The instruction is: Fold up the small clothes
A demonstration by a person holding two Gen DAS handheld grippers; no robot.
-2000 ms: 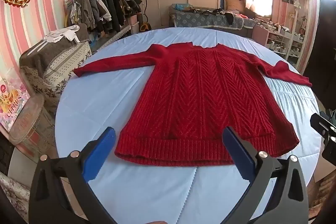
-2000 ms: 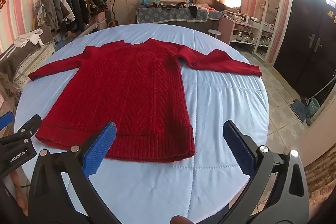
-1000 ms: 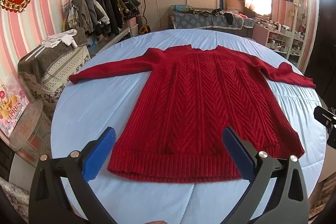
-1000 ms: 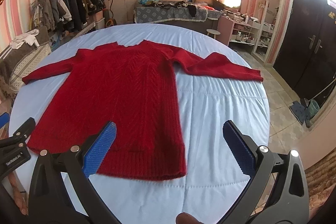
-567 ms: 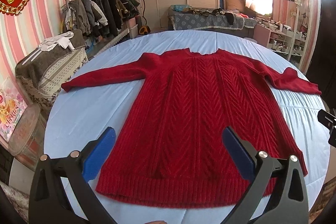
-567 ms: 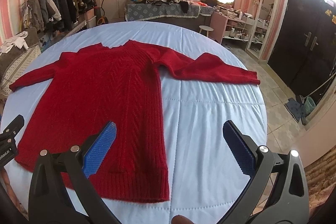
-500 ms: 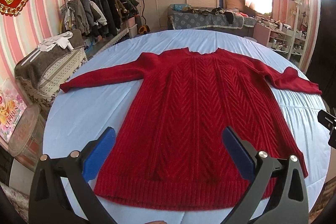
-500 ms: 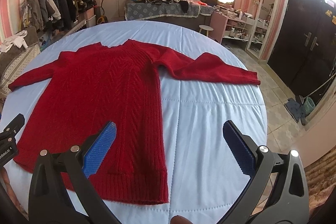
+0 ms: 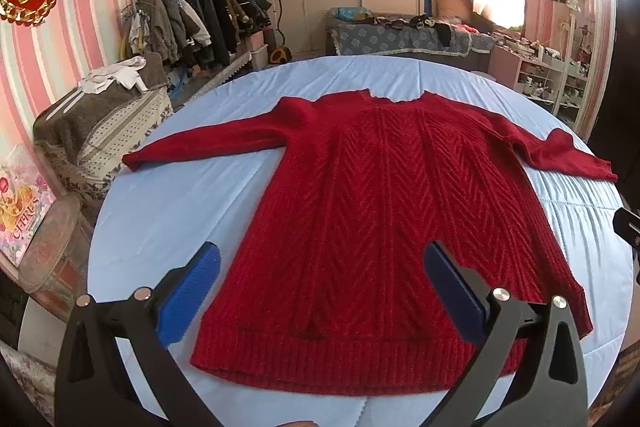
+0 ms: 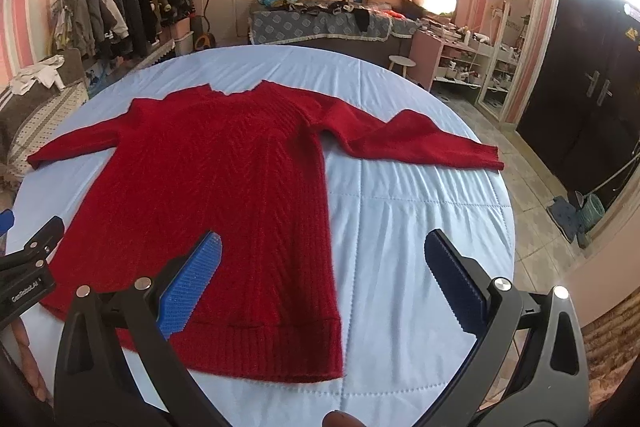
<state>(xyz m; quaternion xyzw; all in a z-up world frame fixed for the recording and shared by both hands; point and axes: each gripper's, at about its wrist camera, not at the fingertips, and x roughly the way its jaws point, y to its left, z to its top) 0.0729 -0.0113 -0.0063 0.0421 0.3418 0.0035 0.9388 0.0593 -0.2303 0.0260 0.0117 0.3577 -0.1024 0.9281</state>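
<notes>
On the pale blue quilted tabletop [image 9: 168, 211] in front of me, the red sweater [image 9: 376, 211] lies flat and face up, its ribbed hem nearest to me and its neckline at the far side. Both sleeves are spread out sideways: the left sleeve [image 9: 208, 143] runs out straight toward the left edge of the cloth, and the right sleeve [image 10: 416, 143] reaches toward the right edge, with a slight bend partway along.

My left gripper [image 9: 320, 275] hangs above the near part of the sweater, its two blue pads spread wide apart with nothing between them. Seen from its camera, the left pad sits over bare cloth just beside the sweater's left edge and the right pad over the knit near the hem.

My right gripper [image 10: 322, 267] is spread just as wide and holds nothing. Its left pad is over the sweater's lower right part, and its right pad is over the bare blue cloth to the right of the garment. In that view the black frame of my left gripper shows at the far left edge.

Beyond the tabletop, a clothes rack [image 9: 192, 23] full of dark jackets stands on the left against the pink striped wall, and a bed [image 10: 320, 21] strewn with clothes stands at the far side.
</notes>
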